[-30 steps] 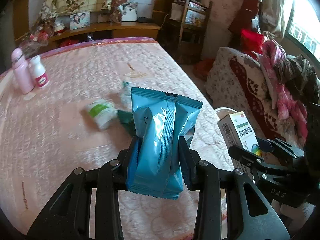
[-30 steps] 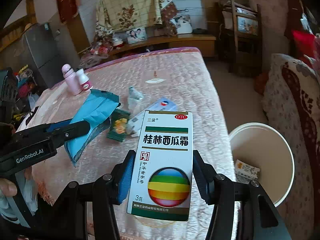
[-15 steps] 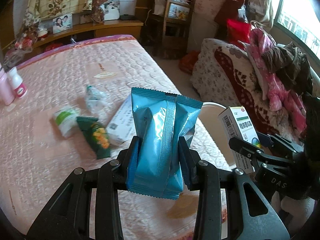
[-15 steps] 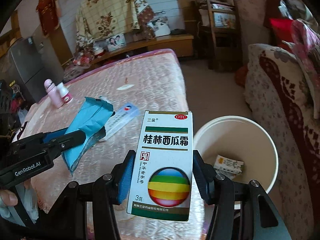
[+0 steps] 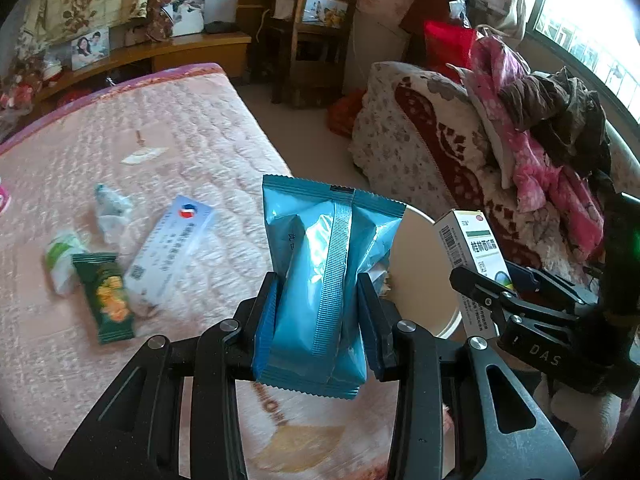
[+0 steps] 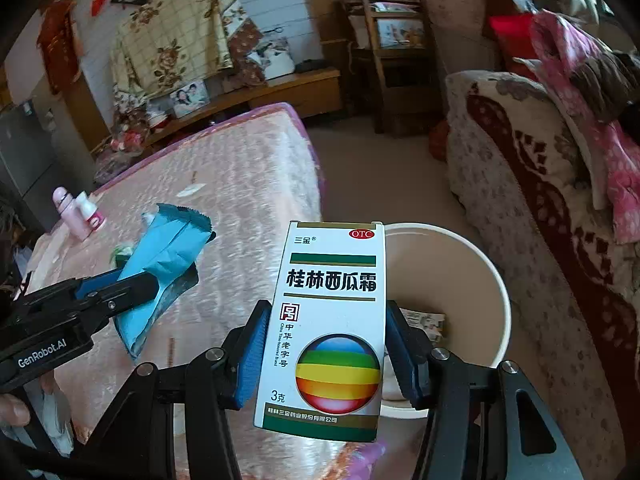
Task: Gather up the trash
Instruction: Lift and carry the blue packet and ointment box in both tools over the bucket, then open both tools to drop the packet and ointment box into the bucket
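Observation:
My left gripper (image 5: 318, 320) is shut on a blue foil packet (image 5: 324, 280), held upright above the bed's right edge; it also shows in the right wrist view (image 6: 160, 268). My right gripper (image 6: 324, 356) is shut on a white medicine box (image 6: 328, 332) with a rainbow ball, held just left of and above the cream bin (image 6: 480, 280). The bin (image 5: 424, 276) stands on the floor beside the bed and holds some wrappers (image 6: 424, 320). More trash lies on the bed: a green snack wrapper (image 5: 106, 296), a long white box (image 5: 168, 248), a green-white wad (image 5: 60, 260) and crumpled plastic (image 5: 110, 208).
The pink quilted bed (image 5: 160, 160) fills the left. A patterned sofa (image 6: 540, 200) with piled clothes stands right of the bin. Two pink bottles (image 6: 76, 212) stand on the bed's far left. A wooden chair (image 5: 308, 40) and a low shelf are at the back.
Both grippers have swung right, away from the bed's middle toward the bin, still holding the packet and the box. The bin now sits close behind both held items.

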The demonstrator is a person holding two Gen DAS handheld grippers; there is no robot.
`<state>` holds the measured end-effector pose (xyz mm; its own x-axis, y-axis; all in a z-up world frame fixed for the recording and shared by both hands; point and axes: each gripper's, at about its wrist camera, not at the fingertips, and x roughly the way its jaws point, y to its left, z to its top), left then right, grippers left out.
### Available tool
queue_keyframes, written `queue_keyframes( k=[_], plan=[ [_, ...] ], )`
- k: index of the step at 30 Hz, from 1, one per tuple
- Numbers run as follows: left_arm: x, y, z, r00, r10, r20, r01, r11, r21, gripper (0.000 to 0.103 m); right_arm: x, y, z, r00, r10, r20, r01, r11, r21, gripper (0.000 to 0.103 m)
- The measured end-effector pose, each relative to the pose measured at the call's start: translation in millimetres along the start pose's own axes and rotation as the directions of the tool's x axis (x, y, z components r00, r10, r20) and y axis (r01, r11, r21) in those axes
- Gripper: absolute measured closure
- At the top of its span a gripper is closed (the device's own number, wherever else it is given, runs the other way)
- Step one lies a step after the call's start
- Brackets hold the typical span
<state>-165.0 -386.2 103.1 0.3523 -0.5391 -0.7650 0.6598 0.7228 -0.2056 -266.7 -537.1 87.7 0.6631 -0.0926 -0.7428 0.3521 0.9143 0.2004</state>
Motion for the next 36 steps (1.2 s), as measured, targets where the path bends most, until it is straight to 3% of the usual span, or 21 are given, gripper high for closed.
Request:
queue_keyframes(
  k=[23,36],
  plan=[
    [71,-54,20,0.996,-0.037,-0.086,0.04,0.999,0.035,0.068,26,-82,1,0.997,-0.072,-0.042,0.077,0.989,0.125,0.049],
    [90,-61,22,0.993,-0.058,-0.1,0.061,0.998,0.028,0.063,41,-98,-2,0.995,-0.081,-0.062,0.091,0.98,0.175,0.05]
  ],
)
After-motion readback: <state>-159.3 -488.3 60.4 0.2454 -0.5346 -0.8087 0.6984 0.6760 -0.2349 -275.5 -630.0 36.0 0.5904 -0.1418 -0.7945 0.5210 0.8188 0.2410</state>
